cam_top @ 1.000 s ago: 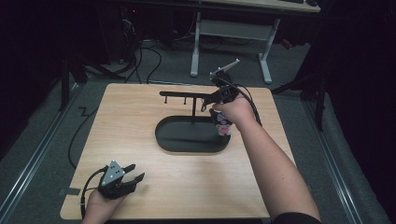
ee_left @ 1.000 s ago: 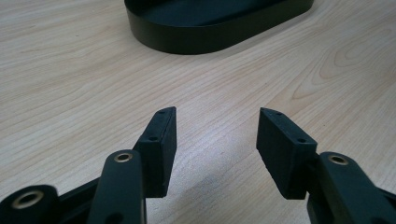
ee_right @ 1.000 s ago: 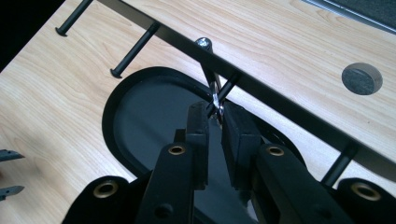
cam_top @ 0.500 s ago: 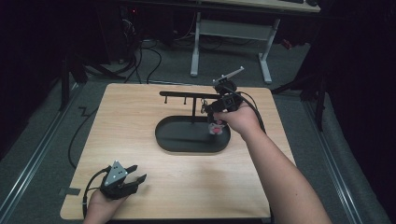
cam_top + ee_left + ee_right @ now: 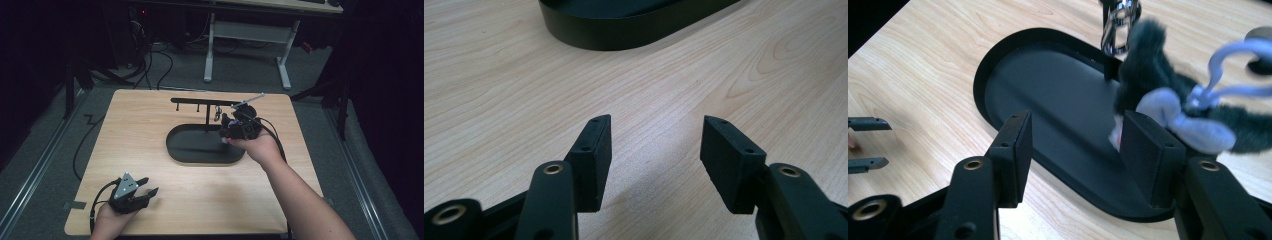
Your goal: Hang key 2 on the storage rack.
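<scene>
The right gripper has moved in the last second. It was low over the right end of the tray with something pale at its jaws, and now it is up by the post of the rack, just under the bar. In the right gripper view its jaws stand apart with nothing between them. The furry charm hangs just behind the right-hand jaw, over the tray's far end, and its metal clasp runs up out of the top of the picture. That looks like a charm just hung and let go, so the hanging is probably done and the gripper only needs to back away without snagging the fur

The left gripper has stayed at the near left corner of the tabletop, jaws apart and empty, well clear of the tray

The hook is cut off above the clasp, so I cannot tell whether the clasp sits fully on it. I also cannot tell whether the fur touches the jaw. From the high view the charm is too small and dark to make out against the gripper
</scene>
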Demonstrator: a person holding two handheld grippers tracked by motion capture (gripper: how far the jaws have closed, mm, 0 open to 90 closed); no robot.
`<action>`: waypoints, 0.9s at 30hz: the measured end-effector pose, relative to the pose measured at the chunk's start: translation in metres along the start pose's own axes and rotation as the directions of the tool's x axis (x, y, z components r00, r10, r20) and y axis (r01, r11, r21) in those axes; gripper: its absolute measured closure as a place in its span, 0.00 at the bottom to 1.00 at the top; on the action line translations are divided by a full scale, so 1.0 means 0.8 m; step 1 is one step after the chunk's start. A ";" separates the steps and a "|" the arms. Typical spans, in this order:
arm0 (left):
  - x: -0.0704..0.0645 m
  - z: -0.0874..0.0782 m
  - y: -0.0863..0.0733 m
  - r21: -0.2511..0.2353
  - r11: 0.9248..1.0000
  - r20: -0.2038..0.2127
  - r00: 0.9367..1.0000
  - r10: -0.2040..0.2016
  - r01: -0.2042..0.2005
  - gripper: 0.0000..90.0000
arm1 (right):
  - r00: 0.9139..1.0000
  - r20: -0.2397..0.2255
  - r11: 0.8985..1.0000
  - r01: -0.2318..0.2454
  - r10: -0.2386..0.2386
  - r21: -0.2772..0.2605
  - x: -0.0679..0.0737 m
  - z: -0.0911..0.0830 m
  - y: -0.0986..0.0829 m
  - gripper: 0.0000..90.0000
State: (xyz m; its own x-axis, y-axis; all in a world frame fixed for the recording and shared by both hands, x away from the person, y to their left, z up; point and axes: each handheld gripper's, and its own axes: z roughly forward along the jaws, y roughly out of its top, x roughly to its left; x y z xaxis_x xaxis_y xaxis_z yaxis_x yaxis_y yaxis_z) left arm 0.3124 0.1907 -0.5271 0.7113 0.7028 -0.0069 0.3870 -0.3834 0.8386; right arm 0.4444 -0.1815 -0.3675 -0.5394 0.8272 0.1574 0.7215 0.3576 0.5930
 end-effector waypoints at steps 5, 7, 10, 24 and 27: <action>-0.001 0.000 0.000 -0.008 1.000 0.012 1.000 0.003 -0.003 0.51 | 1.000 0.016 1.000 0.010 -0.010 -0.015 0.002 0.005 -0.022 0.50; -0.002 0.000 0.000 -0.012 1.000 0.018 1.000 0.008 -0.007 0.51 | 1.000 0.008 1.000 0.007 -0.007 -0.027 0.003 0.007 -0.032 0.49; -0.003 0.000 0.000 -0.013 1.000 0.031 0.999 0.012 -0.012 0.50 | 1.000 0.017 0.999 0.018 -0.017 -0.048 0.006 0.009 -0.051 0.47; -0.015 0.003 0.005 -0.022 0.999 0.058 0.998 0.029 -0.028 0.49 | 0.998 0.028 0.982 0.054 -0.049 -0.182 0.009 0.026 -0.169 0.40; -0.020 0.004 0.007 -0.030 0.999 0.070 0.997 0.033 -0.030 0.49 | 0.999 0.032 0.974 0.049 -0.043 -0.223 0.007 0.024 -0.197 0.39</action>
State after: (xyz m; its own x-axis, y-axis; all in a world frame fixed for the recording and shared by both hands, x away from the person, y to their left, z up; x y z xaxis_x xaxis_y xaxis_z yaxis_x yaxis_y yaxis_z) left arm 0.3051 0.1753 -0.5236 0.7628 0.6464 -0.0177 0.3476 -0.3868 0.8542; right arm 0.3361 -0.2251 -0.4752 -0.5561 0.8242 0.1067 0.5793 0.2924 0.7609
